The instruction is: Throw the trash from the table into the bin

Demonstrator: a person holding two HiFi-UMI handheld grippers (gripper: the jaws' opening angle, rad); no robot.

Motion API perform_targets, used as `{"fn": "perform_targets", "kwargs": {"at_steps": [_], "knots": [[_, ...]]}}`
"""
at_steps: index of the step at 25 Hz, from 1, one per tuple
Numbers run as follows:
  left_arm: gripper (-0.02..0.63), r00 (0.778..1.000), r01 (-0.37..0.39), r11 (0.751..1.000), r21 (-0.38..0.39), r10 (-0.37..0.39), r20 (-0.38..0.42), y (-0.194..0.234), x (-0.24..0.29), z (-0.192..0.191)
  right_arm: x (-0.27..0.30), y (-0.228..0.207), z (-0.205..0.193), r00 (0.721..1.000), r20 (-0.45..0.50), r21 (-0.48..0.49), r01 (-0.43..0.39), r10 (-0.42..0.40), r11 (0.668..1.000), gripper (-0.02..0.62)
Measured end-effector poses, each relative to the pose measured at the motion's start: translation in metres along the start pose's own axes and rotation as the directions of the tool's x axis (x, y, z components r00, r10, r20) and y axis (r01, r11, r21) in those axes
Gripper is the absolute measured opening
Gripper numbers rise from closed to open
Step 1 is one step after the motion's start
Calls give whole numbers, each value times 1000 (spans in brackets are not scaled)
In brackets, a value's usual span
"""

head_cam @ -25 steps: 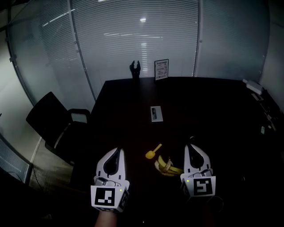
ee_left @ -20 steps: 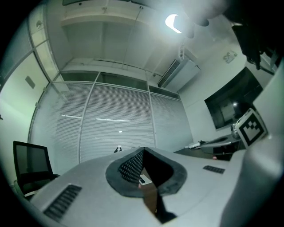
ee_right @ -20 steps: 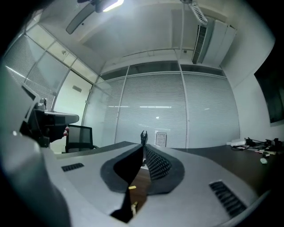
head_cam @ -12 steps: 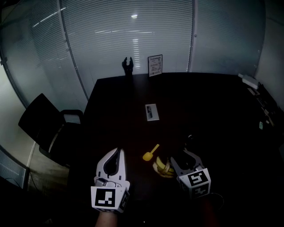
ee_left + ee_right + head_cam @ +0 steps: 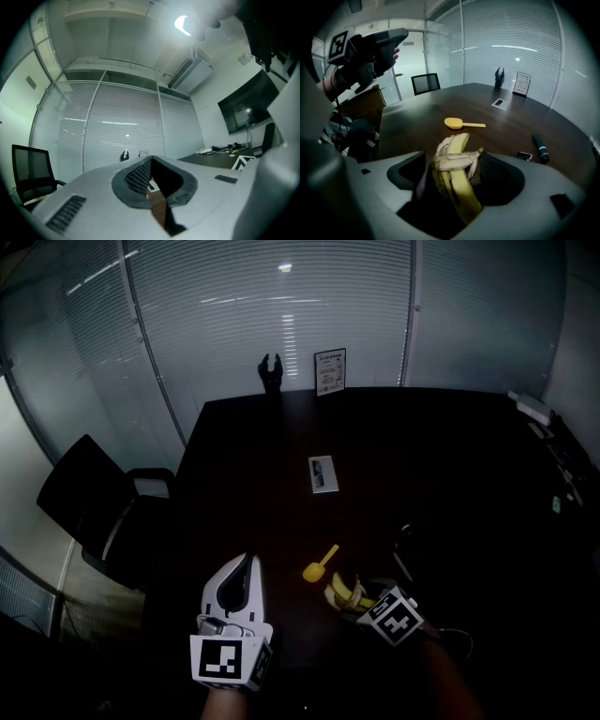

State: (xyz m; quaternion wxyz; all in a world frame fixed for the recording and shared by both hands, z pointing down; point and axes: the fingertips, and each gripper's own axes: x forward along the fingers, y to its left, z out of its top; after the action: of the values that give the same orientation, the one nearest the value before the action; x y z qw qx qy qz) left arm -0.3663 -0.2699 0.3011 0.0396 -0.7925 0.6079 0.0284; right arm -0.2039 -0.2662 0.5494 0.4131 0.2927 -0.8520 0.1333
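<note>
- The right gripper (image 5: 359, 599), at the lower right of the head view, had tipped from level down onto the yellow, split-open banana peel (image 5: 454, 161), and its jaws had just swung wide apart.
- The peel lay on the dark wooden table (image 5: 281, 456) between those jaws, not yet pinched. Closing on it looked like the next move.
- The left gripper (image 5: 247, 563), at the lower left, stayed closed and empty.
- No bin showed, so the task seemed barely begun.

We see a dark table (image 5: 450, 456) before a glass wall with closed blinds (image 5: 281, 324). A black office chair (image 5: 89, 493) stands at its left side, and a ceiling light (image 5: 185, 24) shines.
</note>
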Motion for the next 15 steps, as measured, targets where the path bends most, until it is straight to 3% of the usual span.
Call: {"fn": "perform_targets", "kwargs": {"at_steps": [5, 8, 15], "knots": [[0, 1000, 5, 1000, 0, -5, -20, 0, 2, -10, 21, 0, -14, 992, -124, -18, -34, 32, 999, 362], [0, 1000, -13, 1000, -14, 13, -15, 3, 5, -5, 32, 11, -22, 980, -176, 4, -94, 93, 996, 362], [0, 1000, -23, 1000, -17, 23, -12, 6, 5, -8, 35, 12, -25, 971, -201, 29, -123, 127, 992, 367]]}}
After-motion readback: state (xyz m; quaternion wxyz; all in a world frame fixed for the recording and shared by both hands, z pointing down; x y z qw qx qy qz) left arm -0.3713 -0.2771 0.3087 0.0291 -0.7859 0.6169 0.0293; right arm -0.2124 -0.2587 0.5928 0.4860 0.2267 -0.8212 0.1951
